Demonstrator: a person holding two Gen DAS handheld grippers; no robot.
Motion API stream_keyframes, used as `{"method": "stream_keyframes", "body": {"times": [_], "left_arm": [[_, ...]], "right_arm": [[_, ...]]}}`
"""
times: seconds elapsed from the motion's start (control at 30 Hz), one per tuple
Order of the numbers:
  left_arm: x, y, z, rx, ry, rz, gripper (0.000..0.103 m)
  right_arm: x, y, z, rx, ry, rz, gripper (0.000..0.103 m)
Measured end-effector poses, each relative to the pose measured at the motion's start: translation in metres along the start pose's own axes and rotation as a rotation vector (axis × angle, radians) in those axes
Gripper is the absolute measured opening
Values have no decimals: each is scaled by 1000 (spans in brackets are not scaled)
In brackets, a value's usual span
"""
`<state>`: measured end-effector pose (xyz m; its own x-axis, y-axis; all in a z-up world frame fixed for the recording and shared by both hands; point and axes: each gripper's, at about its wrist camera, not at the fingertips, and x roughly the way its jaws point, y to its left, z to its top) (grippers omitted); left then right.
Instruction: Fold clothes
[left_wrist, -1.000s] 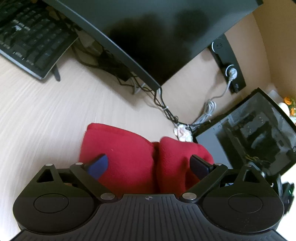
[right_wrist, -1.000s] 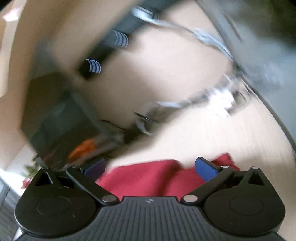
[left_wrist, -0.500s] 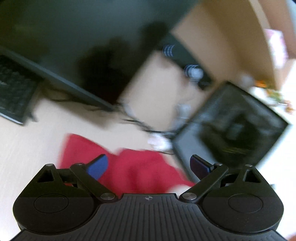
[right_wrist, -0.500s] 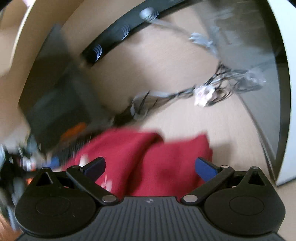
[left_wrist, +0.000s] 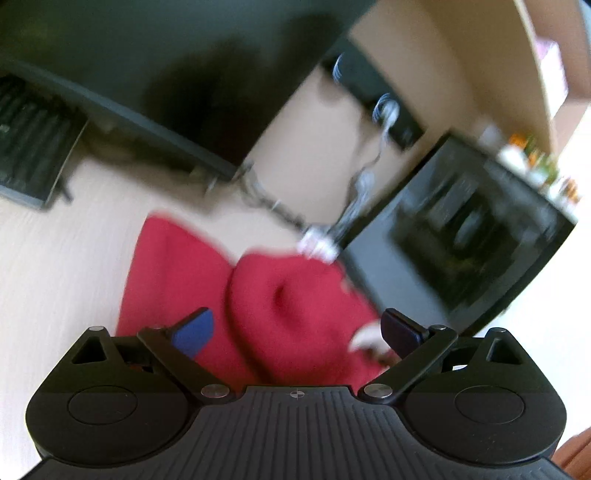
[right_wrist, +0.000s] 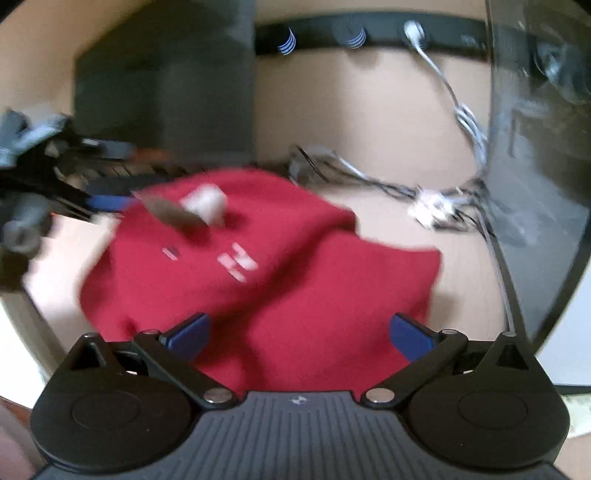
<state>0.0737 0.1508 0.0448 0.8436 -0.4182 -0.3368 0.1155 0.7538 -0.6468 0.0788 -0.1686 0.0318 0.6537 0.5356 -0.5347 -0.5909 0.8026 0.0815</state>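
Note:
A red fleece garment (left_wrist: 280, 306) lies bunched on the pale wooden desk, with a rounded fold bulging at its middle. My left gripper (left_wrist: 298, 326) hovers open over its near edge, nothing between the fingers. In the right wrist view the same garment (right_wrist: 295, 280) is spread wider, with white lettering (right_wrist: 236, 264) and a white tag (right_wrist: 207, 203) at its far edge. My right gripper (right_wrist: 299, 330) is open above the near part of the cloth. A blue finger (right_wrist: 107, 202) of the other gripper shows at the garment's far left edge. Both views are motion-blurred.
A dark monitor (left_wrist: 166, 74) and a keyboard (left_wrist: 33, 155) stand behind the garment. A black PC case (left_wrist: 472, 229) sits to the right, tangled cables (right_wrist: 436, 206) behind. A black power strip (right_wrist: 369, 37) runs along the back wall.
Both cameras have swung quickly. The right gripper has turned to face the garment, which now shows wider with its lettering visible. The fold under the left gripper bulges more. Both grippers stay open.

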Motion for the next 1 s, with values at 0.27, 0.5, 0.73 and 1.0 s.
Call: {"method": "stream_keyframes", "body": {"times": [0.27, 0.5, 0.73, 1.0], "left_arm": [[39, 52, 0, -156, 38, 190, 100], [42, 44, -2, -111, 33, 181, 100], [33, 49, -3, -124, 26, 167, 100], [26, 52, -5, -119, 20, 175, 100]], "right_arm": [[21, -12, -3, 113, 51, 59, 103], [1, -74, 25, 444, -93, -92, 66], [46, -78, 27, 500, -38, -78, 51], [59, -79, 39, 377, 15, -159, 56]]}}
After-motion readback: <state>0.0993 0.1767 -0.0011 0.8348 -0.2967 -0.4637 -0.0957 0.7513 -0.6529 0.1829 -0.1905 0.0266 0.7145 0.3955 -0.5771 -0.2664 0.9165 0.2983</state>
